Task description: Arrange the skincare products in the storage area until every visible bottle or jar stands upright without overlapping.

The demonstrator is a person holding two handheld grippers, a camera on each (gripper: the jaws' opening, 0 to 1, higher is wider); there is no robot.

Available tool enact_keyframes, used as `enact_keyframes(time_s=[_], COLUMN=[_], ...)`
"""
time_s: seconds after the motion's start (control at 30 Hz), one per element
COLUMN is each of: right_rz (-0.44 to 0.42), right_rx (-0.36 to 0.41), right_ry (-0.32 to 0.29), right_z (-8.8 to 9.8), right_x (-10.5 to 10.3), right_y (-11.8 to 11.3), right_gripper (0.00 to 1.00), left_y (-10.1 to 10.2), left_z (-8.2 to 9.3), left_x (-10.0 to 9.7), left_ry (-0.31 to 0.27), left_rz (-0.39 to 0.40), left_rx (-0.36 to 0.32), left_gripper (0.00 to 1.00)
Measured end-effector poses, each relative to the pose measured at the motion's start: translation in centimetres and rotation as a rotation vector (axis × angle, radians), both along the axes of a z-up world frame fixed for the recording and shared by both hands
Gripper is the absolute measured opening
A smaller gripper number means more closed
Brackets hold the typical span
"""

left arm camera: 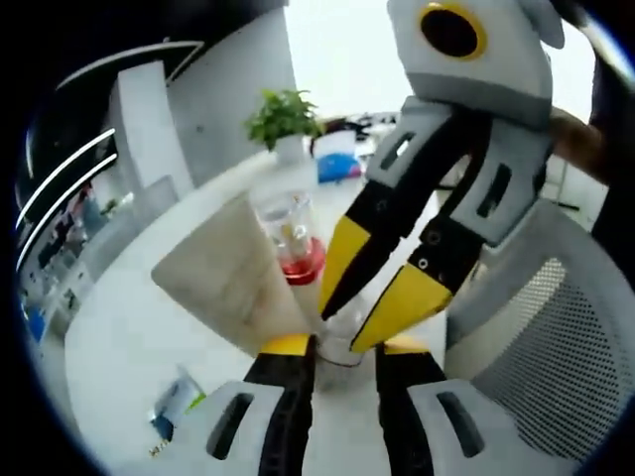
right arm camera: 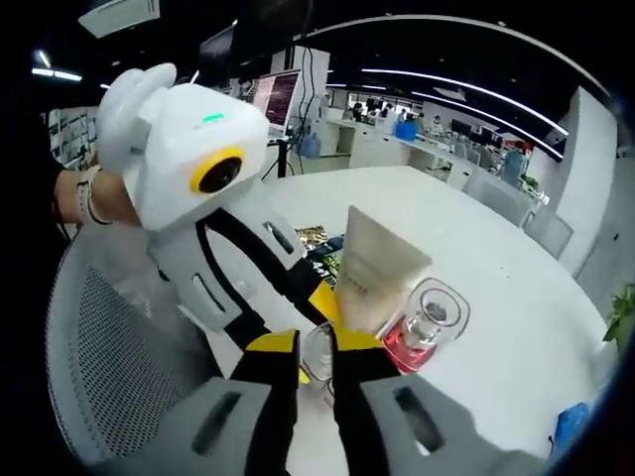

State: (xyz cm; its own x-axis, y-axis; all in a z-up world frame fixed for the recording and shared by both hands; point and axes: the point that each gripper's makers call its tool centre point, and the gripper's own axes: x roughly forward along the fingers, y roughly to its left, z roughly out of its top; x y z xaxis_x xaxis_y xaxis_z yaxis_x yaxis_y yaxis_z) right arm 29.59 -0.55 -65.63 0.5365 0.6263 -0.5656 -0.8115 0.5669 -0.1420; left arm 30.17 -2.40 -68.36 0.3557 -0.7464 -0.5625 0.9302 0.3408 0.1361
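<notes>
A small clear jar point(left arm camera: 342, 355) point(right arm camera: 317, 363) is held just above the white table point(left arm camera: 129, 327) between both grippers. My left gripper point(left arm camera: 344, 345) is shut on it from below in the left gripper view, and my right gripper point(left arm camera: 349, 322) reaches down from the upper right, its yellow fingertips point(left arm camera: 342, 263) closed on the same jar. In the right gripper view my right gripper point(right arm camera: 316, 343) grips the jar while the left gripper point(right arm camera: 316, 315) comes in from the left. Just behind, a beige tube point(left arm camera: 228, 283) point(right arm camera: 382, 266) leans against a clear bottle with red liquid point(left arm camera: 295, 243) point(right arm camera: 425, 332).
A grey mesh chair point(left arm camera: 556, 357) point(right arm camera: 99, 367) stands close beside the grippers. A small printed packet point(left arm camera: 177, 402) lies near the table edge, and dark packets point(right arm camera: 317, 240) lie behind the tube. A potted plant point(left arm camera: 283, 119) sits at the table's far side. A person's hand point(right arm camera: 84, 198) holds the left gripper.
</notes>
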Motion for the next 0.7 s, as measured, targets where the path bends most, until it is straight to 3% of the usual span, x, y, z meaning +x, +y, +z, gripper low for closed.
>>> enact_keyframes(time_s=[0.47, 0.57, 0.7], right_rz=[-0.048, -0.042, -0.027], right_rx=[0.009, 0.039, 0.025], right_ry=[-0.015, 0.021, 0.030], right_z=[1.5, 1.1, 0.4], right_x=[-0.5, -1.0, -1.3], right_y=[-1.7, -1.4, -0.8], right_gripper=[0.12, 0.12, 0.12], left_y=[0.9, 1.5, 2.5], left_z=[0.0, -0.1, -0.1], left_x=[0.0, -0.1, -0.2], left_ry=[0.068, 0.076, 0.091], left_rz=[0.067, 0.087, 0.117], left_rx=[-0.022, -0.023, -0.028], left_gripper=[0.14, 0.14, 0.14])
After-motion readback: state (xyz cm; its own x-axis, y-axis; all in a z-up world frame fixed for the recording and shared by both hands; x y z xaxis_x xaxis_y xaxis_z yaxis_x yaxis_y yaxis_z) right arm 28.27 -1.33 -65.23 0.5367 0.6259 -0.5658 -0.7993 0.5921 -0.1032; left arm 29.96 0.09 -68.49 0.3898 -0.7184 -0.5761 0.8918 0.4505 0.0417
